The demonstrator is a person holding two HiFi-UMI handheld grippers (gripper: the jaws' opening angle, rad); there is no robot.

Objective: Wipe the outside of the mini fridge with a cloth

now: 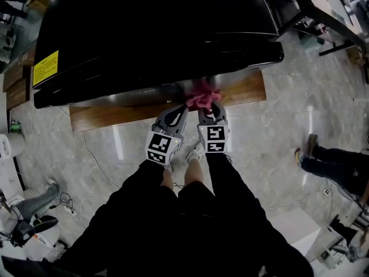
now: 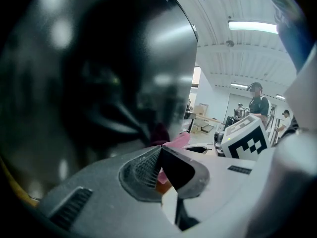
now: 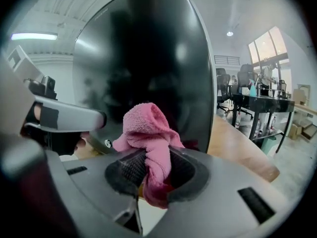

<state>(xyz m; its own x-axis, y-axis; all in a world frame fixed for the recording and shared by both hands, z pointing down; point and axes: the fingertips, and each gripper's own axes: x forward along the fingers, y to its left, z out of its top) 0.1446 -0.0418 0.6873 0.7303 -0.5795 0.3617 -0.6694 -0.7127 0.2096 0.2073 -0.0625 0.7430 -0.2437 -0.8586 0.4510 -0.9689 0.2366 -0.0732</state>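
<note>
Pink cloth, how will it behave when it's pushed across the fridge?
Probably floppy: the pink cloth slumps in folds over the right gripper. Likely light, and its terry pile should drag, not slip, on the glossy mini fridge.

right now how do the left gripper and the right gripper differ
The right gripper is shut on the pink cloth; the left gripper is shut with its jaw tips together and no cloth clamped. The right gripper holds the cloth at the front of the black mini fridge; the left gripper sits beside it and brings nothing to the surface. Both point at the fridge's front, side by side.
</note>
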